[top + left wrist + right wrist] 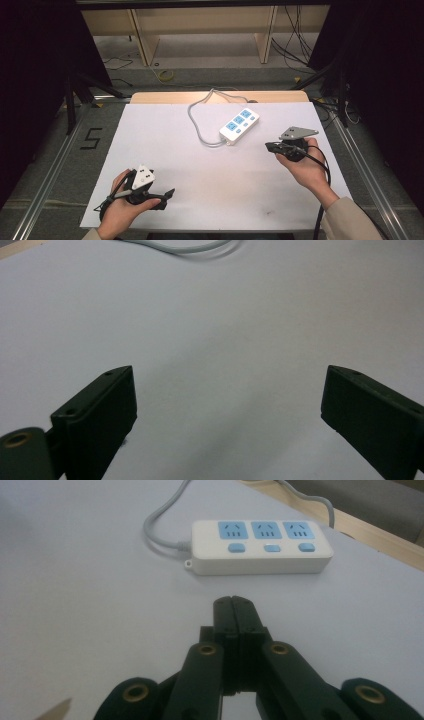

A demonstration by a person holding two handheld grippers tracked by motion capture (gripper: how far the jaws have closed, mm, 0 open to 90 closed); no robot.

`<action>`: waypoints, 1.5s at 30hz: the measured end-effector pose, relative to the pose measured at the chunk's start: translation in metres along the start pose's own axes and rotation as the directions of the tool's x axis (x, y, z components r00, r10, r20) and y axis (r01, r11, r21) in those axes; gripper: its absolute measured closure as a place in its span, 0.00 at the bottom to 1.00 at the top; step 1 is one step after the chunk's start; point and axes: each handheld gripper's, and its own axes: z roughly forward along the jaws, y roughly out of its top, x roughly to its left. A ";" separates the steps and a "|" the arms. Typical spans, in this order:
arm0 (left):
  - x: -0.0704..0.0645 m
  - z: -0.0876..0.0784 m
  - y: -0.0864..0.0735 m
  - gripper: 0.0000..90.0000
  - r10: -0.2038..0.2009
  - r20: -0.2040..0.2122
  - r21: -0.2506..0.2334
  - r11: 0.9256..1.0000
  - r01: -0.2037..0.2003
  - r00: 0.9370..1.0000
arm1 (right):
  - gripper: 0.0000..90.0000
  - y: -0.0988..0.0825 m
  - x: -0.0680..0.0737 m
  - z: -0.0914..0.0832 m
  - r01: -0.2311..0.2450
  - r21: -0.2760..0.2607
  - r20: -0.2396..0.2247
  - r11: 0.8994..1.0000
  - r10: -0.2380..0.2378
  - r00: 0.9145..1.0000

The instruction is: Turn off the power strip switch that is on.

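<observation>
Right gripper view showed my right gripper (234, 601) closed and empty; the power strip (260, 547) lay just beyond it, lengthwise across, far from my wide-open left gripper (167, 193).

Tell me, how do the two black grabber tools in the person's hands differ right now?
The left gripper has its jaws spread wide apart with nothing between them; the right gripper has its jaws pressed flat together. The left gripper lies low at the near left of the white table, far from the power strip; the right gripper points at the power strip from close by. Both are black and empty, each held in one hand.
</observation>
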 end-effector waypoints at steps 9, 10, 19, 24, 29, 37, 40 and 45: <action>0.000 0.000 0.000 0.08 0.006 0.000 0.005 1.000 -0.006 1.000 | 1.00 0.016 -0.010 0.008 -0.020 -0.004 0.022 1.000 0.020 1.000; 0.000 0.000 0.000 0.08 0.005 0.000 0.004 1.000 -0.005 1.000 | 1.00 0.017 -0.011 0.009 -0.024 -0.003 0.022 1.000 0.024 0.999; -0.001 0.000 0.000 0.08 0.007 -0.002 0.001 1.000 -0.007 1.000 | 1.00 0.025 -0.016 0.022 -0.029 0.023 0.025 0.999 0.029 0.999; -0.001 0.000 0.000 0.08 0.010 0.000 0.006 1.000 -0.010 1.000 | 1.00 0.029 -0.019 0.027 -0.031 0.036 0.028 0.999 0.030 0.999; -0.001 0.001 0.000 0.08 0.008 -0.002 0.004 1.000 -0.008 1.000 | 1.00 0.032 -0.022 0.032 -0.034 0.044 0.030 0.998 0.033 0.999; -0.002 0.001 0.000 0.09 0.008 -0.003 0.003 1.000 -0.008 1.000 | 1.00 0.038 -0.026 0.040 -0.035 0.056 0.033 0.998 0.033 0.999; -0.001 0.001 0.000 0.09 0.012 -0.003 0.006 1.000 -0.012 1.000 | 1.00 0.041 -0.027 0.045 -0.035 0.067 0.033 0.997 0.032 0.999; -0.002 0.001 0.000 0.09 0.011 -0.005 0.004 1.000 -0.011 1.000 | 1.00 0.043 -0.028 0.050 -0.034 0.074 0.034 0.997 0.032 0.999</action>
